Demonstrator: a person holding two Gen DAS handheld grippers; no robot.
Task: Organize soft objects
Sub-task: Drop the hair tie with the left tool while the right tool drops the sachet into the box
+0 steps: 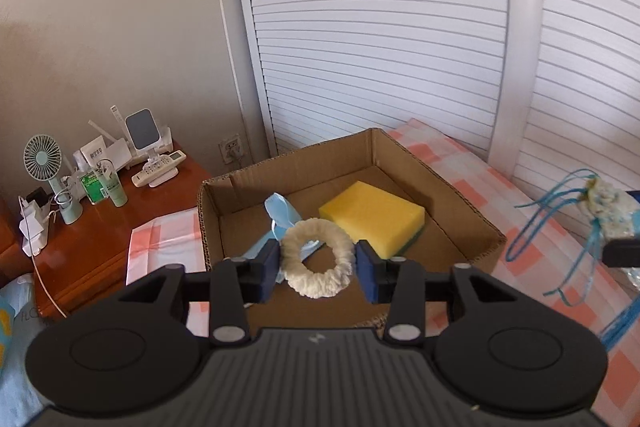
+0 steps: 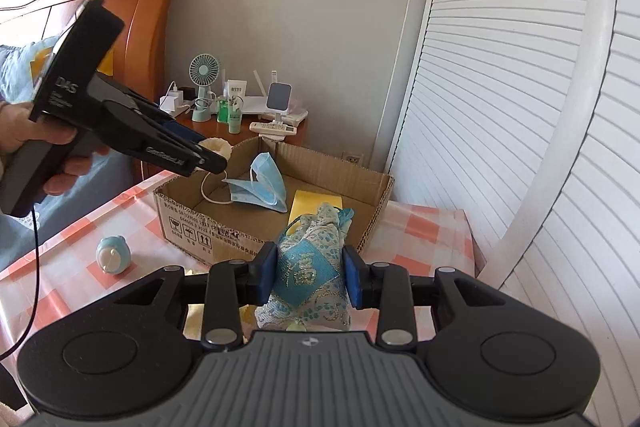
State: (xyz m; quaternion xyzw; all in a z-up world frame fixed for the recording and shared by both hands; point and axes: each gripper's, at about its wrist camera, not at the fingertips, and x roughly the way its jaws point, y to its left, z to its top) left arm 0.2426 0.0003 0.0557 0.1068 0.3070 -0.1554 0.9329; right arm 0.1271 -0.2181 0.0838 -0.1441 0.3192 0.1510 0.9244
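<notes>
A cardboard box (image 1: 460, 195) (image 2: 188, 227) stands on the pink-checked tablecloth. In it lie a yellow sponge (image 1: 372, 215) (image 2: 316, 199) and a blue face mask (image 1: 280, 211) (image 2: 260, 187). My left gripper (image 1: 318, 267) (image 2: 212, 163) hovers over the box's near left part. A cream fluffy scrunchie (image 1: 312, 287) (image 2: 218, 147) sits round and unsqueezed between its parted blue pads. My right gripper (image 2: 311, 277) is shut on a blue patterned pouch (image 2: 308, 275) (image 1: 604, 211) with trailing blue ribbons, in front of the box's near corner.
A small blue round toy (image 2: 112, 255) lies on the cloth left of the box. Behind stands a wooden nightstand (image 1: 100, 227) crowded with a fan (image 1: 42, 155), bottles and chargers. White louvred doors (image 1: 380, 47) close off the far side. A hand (image 2: 24, 131) holds the left gripper.
</notes>
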